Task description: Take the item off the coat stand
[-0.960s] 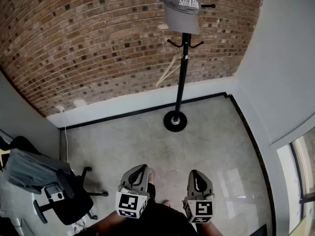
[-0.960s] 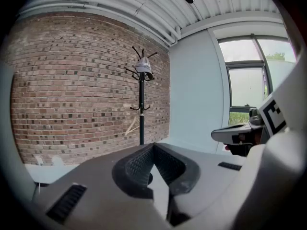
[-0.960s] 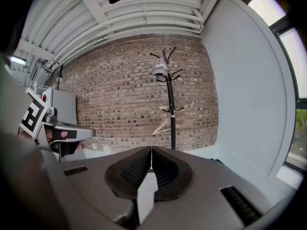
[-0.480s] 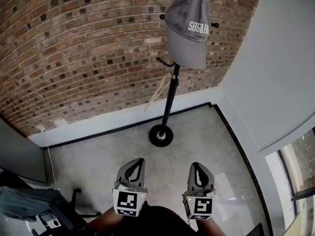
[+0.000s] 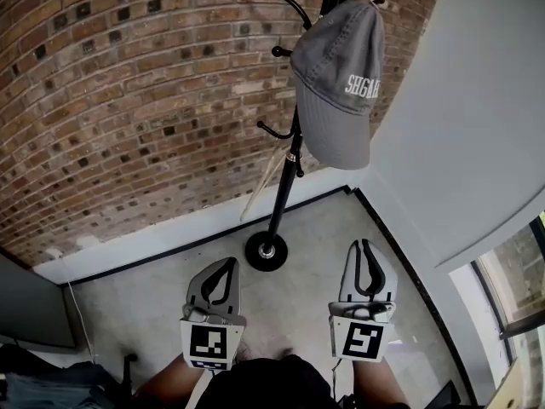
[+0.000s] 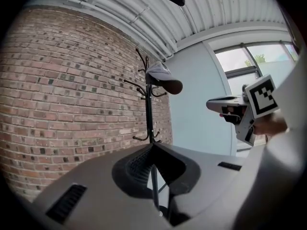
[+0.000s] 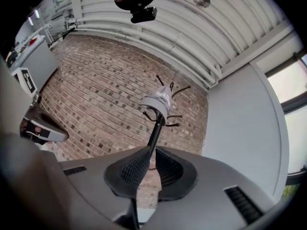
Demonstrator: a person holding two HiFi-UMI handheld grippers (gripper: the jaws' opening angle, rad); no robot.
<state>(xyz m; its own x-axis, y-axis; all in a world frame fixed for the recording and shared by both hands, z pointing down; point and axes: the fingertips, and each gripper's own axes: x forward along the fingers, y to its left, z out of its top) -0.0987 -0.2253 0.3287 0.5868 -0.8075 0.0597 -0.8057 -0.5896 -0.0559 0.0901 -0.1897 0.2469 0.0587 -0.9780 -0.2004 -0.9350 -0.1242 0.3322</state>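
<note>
A grey baseball cap [image 5: 336, 83] with white lettering hangs on a top hook of the black coat stand [image 5: 285, 177], which rises from a round base [image 5: 266, 251] in the room's corner. Both grippers are held low, well short of the stand and far below the cap. My left gripper [image 5: 228, 262] is shut and empty. My right gripper [image 5: 364, 245] is all but shut, a thin slit between its pads, nothing in it. The left gripper view shows the cap [image 6: 163, 80] beyond its jaws [image 6: 152, 145]. The right gripper view shows the cap [image 7: 157, 99] just above its tips [image 7: 151, 150].
A brick wall [image 5: 128, 100] stands behind the stand and a plain grey wall [image 5: 460, 126] to its right, with a window [image 5: 511, 279] lower right. A pale stick [image 5: 258, 186] leans on the brick wall. A dark office chair [image 5: 34, 382] shows at the bottom left.
The view has moved closer to the stand and tilted up, so the cap looks larger and further right. The right gripper has come forward, ahead of the left.
</note>
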